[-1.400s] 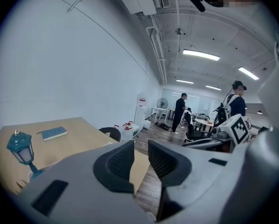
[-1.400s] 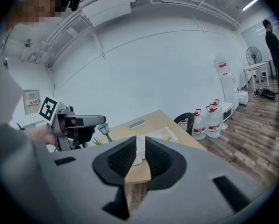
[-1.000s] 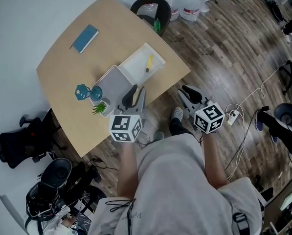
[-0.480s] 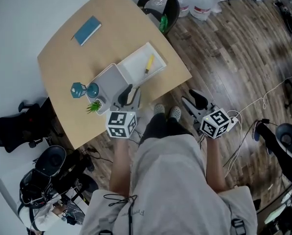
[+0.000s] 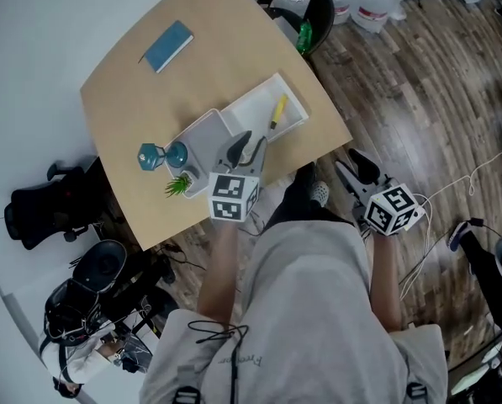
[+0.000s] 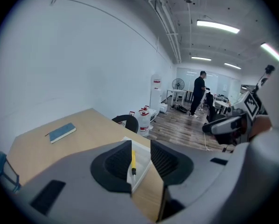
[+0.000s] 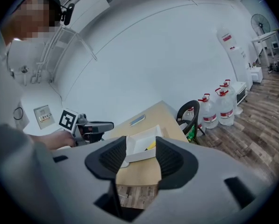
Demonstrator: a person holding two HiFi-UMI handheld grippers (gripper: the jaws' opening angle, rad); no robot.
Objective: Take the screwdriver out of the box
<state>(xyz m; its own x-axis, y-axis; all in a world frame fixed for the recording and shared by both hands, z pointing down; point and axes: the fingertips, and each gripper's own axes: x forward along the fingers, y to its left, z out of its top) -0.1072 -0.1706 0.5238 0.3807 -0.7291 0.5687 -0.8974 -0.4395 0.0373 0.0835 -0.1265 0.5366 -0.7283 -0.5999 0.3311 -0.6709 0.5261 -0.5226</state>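
Note:
A yellow screwdriver (image 5: 277, 112) lies in an open white box (image 5: 252, 106) near the table's front edge; its lid (image 5: 202, 141) lies flat beside it. My left gripper (image 5: 249, 146) hovers at the box's near side, open and holding nothing. The left gripper view shows the screwdriver (image 6: 133, 161) in the box (image 6: 143, 149) through the gap of the left gripper (image 6: 140, 160). My right gripper (image 5: 356, 165) is open and empty over the floor, right of the table. From the right gripper (image 7: 140, 155) the box (image 7: 141, 143) looks far off.
On the tan table (image 5: 133, 99) lie a blue notebook (image 5: 167, 45), a teal ornament (image 5: 154, 156) and a small green plant (image 5: 177, 183). A black chair (image 5: 305, 2) and water jugs (image 5: 377, 7) stand beyond the table. Cables (image 5: 448, 196) trail on the wood floor. A person (image 6: 197, 93) stands far off.
My left gripper has come forward and down toward the box's near side. The right gripper has shifted slightly toward the table, still over the floor. The head view has swung a little.

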